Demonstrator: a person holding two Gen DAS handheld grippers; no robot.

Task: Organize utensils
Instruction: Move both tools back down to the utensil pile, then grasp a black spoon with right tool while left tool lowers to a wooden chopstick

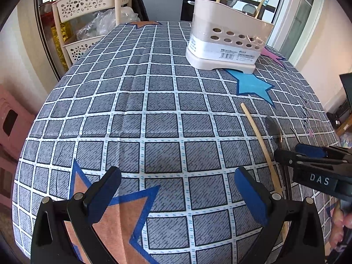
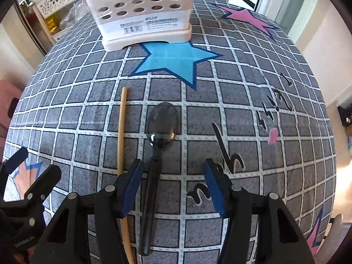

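A black spoon lies on the checked tablecloth with its bowl pointing away and its handle running back between my right gripper's fingers. The handle sits close to the left pad, the right pad is well clear, and the jaws stand open around it. A wooden chopstick lies parallel just left of the spoon and passes under the left finger. In the left wrist view, my left gripper hovers open and empty over the cloth, left of the chopstick, the spoon and the right gripper. The cream utensil holder stands at the far side with utensils in it.
A blue star patch lies between the holder and the spoon. A cream perforated basket shelf stands beyond the table's far left edge, with a pink stool at the left. The left gripper shows at lower left.
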